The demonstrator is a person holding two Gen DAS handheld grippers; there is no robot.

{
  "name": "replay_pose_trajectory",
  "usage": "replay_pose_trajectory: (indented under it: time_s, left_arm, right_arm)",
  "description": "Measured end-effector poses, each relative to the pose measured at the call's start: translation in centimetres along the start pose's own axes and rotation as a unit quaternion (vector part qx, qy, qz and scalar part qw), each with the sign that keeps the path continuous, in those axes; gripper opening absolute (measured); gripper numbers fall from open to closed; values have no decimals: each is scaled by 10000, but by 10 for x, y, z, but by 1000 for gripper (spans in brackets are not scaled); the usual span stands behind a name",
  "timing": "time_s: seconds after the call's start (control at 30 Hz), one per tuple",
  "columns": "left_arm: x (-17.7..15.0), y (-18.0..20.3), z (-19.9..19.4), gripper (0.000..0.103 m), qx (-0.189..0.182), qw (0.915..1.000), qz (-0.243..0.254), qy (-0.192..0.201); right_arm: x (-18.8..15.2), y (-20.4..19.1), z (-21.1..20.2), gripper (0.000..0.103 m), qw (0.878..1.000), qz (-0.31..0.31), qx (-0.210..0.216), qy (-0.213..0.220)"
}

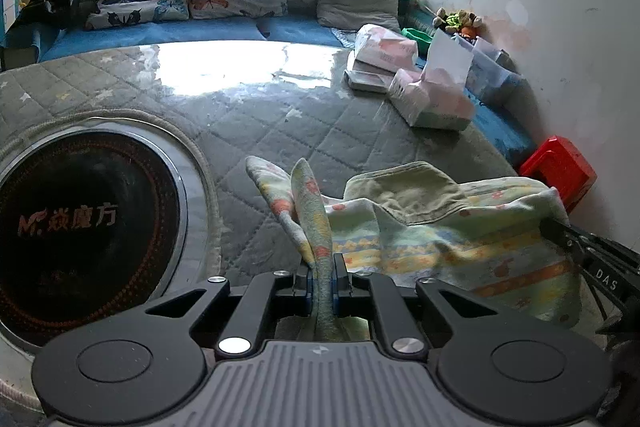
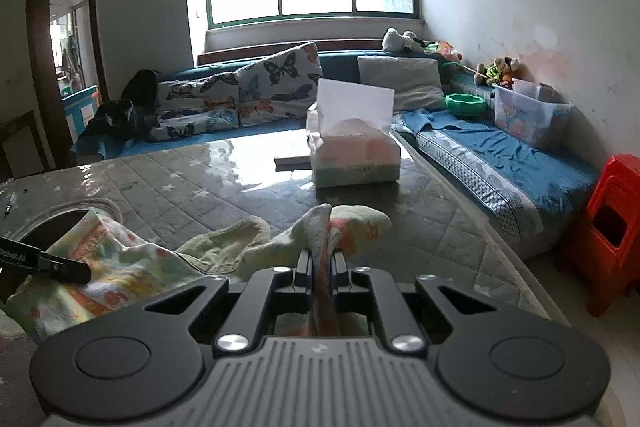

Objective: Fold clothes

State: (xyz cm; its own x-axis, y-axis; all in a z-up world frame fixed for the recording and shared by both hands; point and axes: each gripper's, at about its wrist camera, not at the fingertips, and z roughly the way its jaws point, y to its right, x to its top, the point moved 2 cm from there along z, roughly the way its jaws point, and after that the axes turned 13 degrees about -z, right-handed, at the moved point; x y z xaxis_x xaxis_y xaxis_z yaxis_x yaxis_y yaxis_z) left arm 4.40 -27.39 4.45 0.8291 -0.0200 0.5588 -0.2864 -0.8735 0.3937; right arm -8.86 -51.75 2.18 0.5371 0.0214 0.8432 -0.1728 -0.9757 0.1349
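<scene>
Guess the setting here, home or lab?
Most likely a home living room. A blue corner sofa with butterfly cushions runs under the window, stuffed toys sit by the wall, and a quilted table cover surrounds a built-in round heater.

Pale-green garment (image 1: 460,239) orange-yellow print; grey quilted table cover (image 1: 280,131); red stool (image 2: 608,227).

You can read "M" and Chinese characters "焱魔方" on the black round cooktop (image 1: 86,227). The right gripper (image 1: 560,233) arm shows "DAS"
</scene>
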Motion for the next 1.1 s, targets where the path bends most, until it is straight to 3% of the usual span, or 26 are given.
replay_pose_trajectory:
  time_s: [0.63, 0.97, 1.1]
  left_arm:
    - [-7, -7, 20, 10, 221, 9995, 22, -234]
    - [-8, -10, 22, 29, 479, 9986, 103, -213]
    - [-4, -12, 17, 33, 571, 9983, 93, -109]
  right_arm:
    - [-13, 8, 11, 8, 9992, 57, -228, -319]
    - [-19, 13, 16, 15, 9984, 124, -304, -470]
    - [-14, 8, 16, 16, 9989, 158, -130, -426]
